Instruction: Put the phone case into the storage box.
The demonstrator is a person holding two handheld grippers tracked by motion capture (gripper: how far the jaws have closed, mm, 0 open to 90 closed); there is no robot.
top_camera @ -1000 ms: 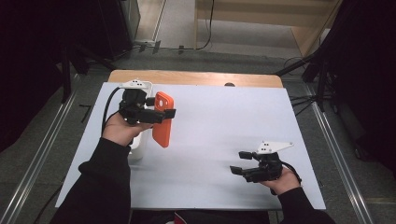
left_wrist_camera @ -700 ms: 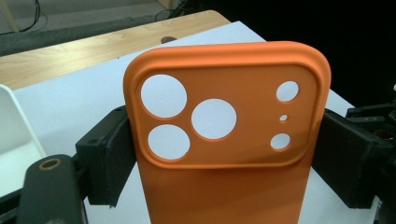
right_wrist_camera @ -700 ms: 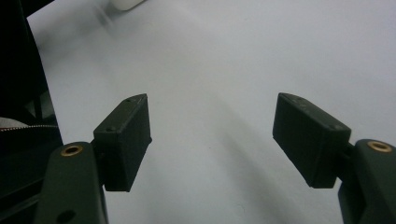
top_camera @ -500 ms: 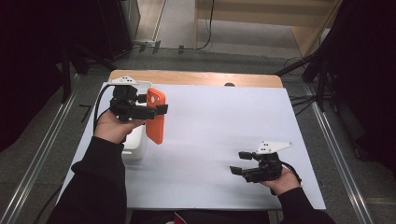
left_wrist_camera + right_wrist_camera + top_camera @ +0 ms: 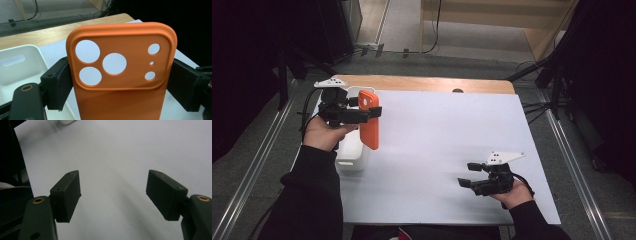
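Left gripper [image 5: 373, 112] clamps the orange phone case [image 5: 369, 126] beside the white bin [image 5: 350, 159]. Centre over the bin before releasing. Right gripper [image 5: 468, 175] idle, jaws apart.

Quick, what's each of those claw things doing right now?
Left gripper: closed on the orange phone case, held beside the white bin.
Right gripper: open, holding nothing.

This looks like a lab or recording studio set up for handling trials, not a home. A wooden worktop [image 5: 422, 84] covered with a plain white sheet [image 5: 447, 145] stands on a grey carpeted floor [image 5: 257, 150], with black curtains [image 5: 247, 55] closing in both sides. Metal rails [image 5: 259, 165] run along the floor beside the worktop, black stand legs [image 5: 552, 75] and loose cables [image 5: 432, 30] lie around it, and a pale wooden shelf unit [image 5: 492, 20] stands behind.
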